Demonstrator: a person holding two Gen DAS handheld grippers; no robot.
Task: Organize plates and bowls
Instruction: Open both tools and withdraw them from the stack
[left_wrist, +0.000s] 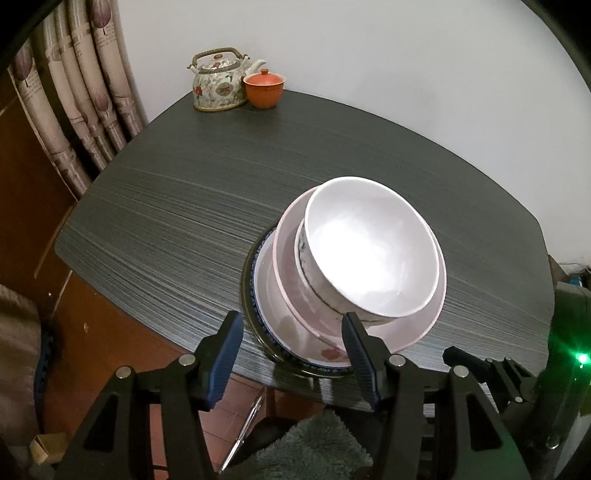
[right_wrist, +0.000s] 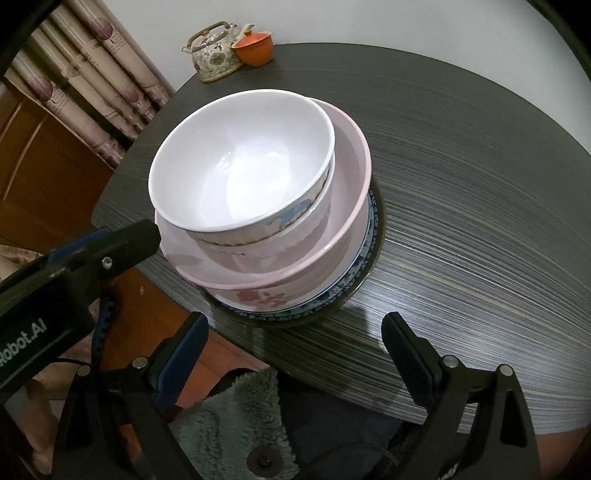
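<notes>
A stack of dishes stands near the front edge of the dark table (left_wrist: 177, 206). A blue-rimmed plate (left_wrist: 255, 314) is at the bottom, a pink bowl (left_wrist: 421, 325) with a red flower sits on it, and a white bowl (left_wrist: 369, 247) is nested on top over another bowl. The same stack shows in the right wrist view: plate (right_wrist: 354, 288), pink bowl (right_wrist: 347, 177), white bowl (right_wrist: 240, 162). My left gripper (left_wrist: 291, 354) is open and empty, its fingers at the near left side of the stack. My right gripper (right_wrist: 295, 354) is open and empty, just in front of the stack.
A patterned teapot (left_wrist: 218, 83) and an orange lidded cup (left_wrist: 264, 88) stand at the far corner of the table. Curtains (left_wrist: 74, 92) and a wooden cabinet are on the left. A grey-green fuzzy cloth (right_wrist: 229, 417) lies below the table edge.
</notes>
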